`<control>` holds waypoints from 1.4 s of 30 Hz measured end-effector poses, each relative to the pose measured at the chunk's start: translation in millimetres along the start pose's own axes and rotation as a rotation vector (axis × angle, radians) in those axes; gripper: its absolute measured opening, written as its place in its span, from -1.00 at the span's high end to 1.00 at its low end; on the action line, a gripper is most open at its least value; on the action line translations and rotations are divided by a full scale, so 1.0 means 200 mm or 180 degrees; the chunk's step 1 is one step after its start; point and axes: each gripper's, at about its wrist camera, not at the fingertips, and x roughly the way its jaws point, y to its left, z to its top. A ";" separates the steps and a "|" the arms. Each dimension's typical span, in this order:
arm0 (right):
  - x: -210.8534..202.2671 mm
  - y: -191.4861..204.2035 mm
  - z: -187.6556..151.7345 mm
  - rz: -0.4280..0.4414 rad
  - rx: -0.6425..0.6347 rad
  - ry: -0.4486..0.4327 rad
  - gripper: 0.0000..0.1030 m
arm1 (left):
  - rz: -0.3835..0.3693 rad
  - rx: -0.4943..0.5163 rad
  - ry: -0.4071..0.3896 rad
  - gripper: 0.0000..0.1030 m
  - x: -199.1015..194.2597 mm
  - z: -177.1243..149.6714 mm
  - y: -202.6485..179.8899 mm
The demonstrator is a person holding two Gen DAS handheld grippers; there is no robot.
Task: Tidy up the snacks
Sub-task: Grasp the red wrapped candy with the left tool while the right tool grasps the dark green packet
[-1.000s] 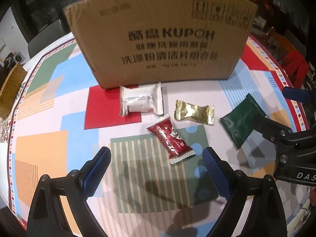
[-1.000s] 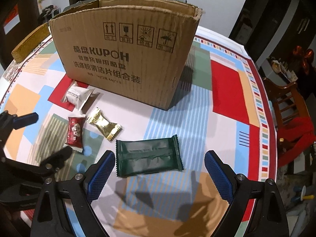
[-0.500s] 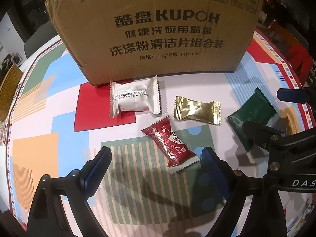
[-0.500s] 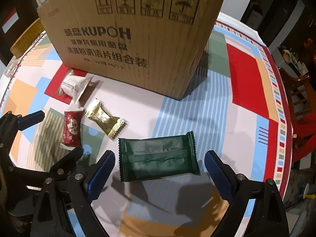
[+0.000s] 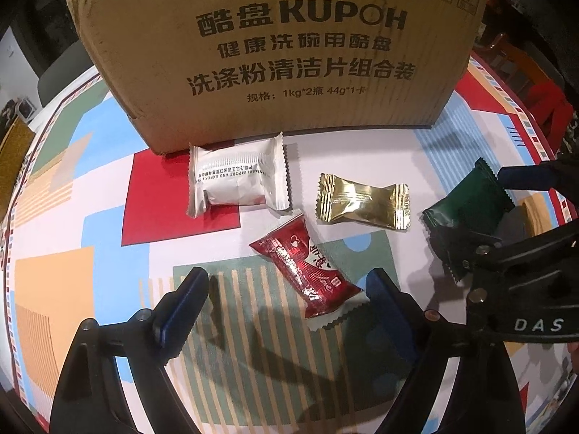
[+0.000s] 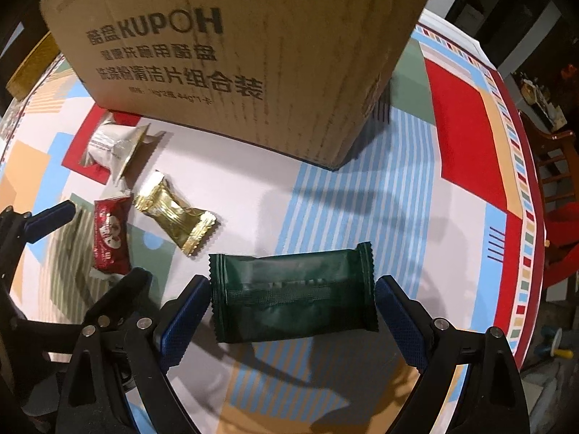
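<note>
Left wrist view
Left gripper (image 5: 287, 298): jaws stand wide and have just been closing a little; pads press on nothing.
Red snack packet (image 5: 305, 266): flat on the tablecloth, lying at a slant; its lower end lies between the blue pads, close to the pad on the picture's right.
Gold candy (image 5: 363, 201): flat, just beyond the red snack packet, apart from it.
White snack packet (image 5: 239, 184): lies in front of the cardboard box (image 5: 275, 47), close to its front wall.
Green snack packet (image 5: 466, 206): at the right, partly behind the right gripper (image 5: 488, 213).
Tablecloth (image 5: 54, 271): colour-block pattern, covers the round table.

Right wrist view
Right gripper (image 6: 293, 305): jaws wide apart, one blue pad on either side of the green snack packet (image 6: 293, 296); whether the pads touch its ends cannot be told.
Green snack packet, position: flat on the tablecloth (image 6: 362, 199), long side across the jaws.
Gold candy (image 6: 173, 213): left of and beyond the green snack packet, apart from it.
Red snack packet (image 6: 111, 229): further left, beside the left gripper (image 6: 87, 242).
White snack packet (image 6: 115, 148): near the cardboard box (image 6: 253, 54).
Wooden chair (image 6: 557, 159): beyond the table's right edge.
</note>
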 end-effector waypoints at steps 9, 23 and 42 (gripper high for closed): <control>0.05 -0.07 0.00 0.0147 0.0201 0.0063 -0.80 | -0.0167 0.0003 -0.0052 -0.41 -0.01 0.00 0.00; 0.01 -0.08 -0.06 0.0162 0.0171 -0.0029 -0.46 | -0.0240 0.0015 -0.0102 0.51 -0.02 0.02 -0.03; -0.06 -0.08 -0.06 0.0130 0.0273 -0.0138 -0.28 | -0.0267 0.0035 -0.0185 0.57 -0.10 0.00 0.00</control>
